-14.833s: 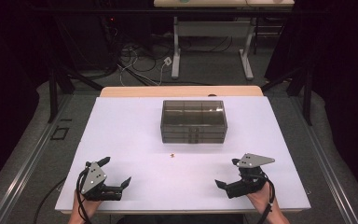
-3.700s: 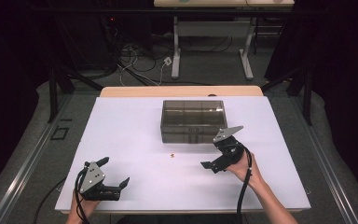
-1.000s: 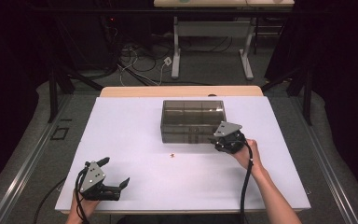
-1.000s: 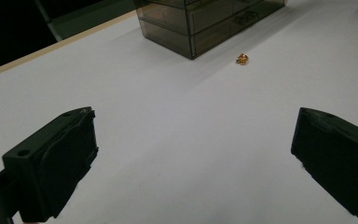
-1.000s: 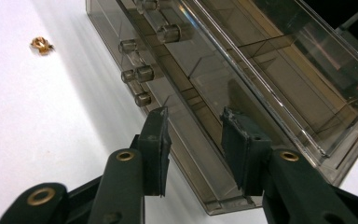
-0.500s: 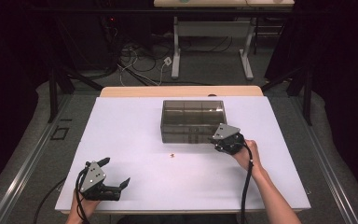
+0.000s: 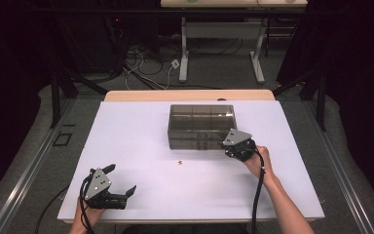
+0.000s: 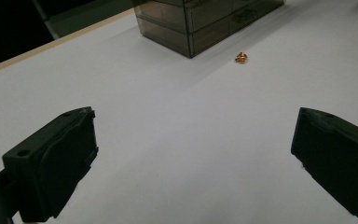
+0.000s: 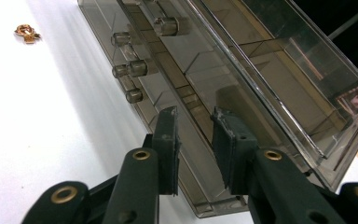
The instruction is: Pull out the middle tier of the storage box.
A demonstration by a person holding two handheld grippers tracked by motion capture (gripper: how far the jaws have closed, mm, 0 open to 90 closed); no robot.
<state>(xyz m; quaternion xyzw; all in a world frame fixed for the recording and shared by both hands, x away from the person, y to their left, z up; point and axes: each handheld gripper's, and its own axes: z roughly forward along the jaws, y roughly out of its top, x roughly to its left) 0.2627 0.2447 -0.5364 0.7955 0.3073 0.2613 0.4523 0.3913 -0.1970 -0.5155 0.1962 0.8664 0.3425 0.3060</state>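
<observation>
The smoky clear drawer box [image 7: 202,126] stands toward the far middle of the white tabletop [image 7: 126,141], and the right gripper [image 9: 195,140] is at its front right corner, its jaws having just been narrowing to a slim gap against the drawer front; whether a knob sits between them I cannot tell. A small gold trinket [image 7: 179,161] lies just in front of the box. The left gripper [image 7: 119,184] rests near the tabletop's near left edge, jaws spread wide around nothing.
</observation>
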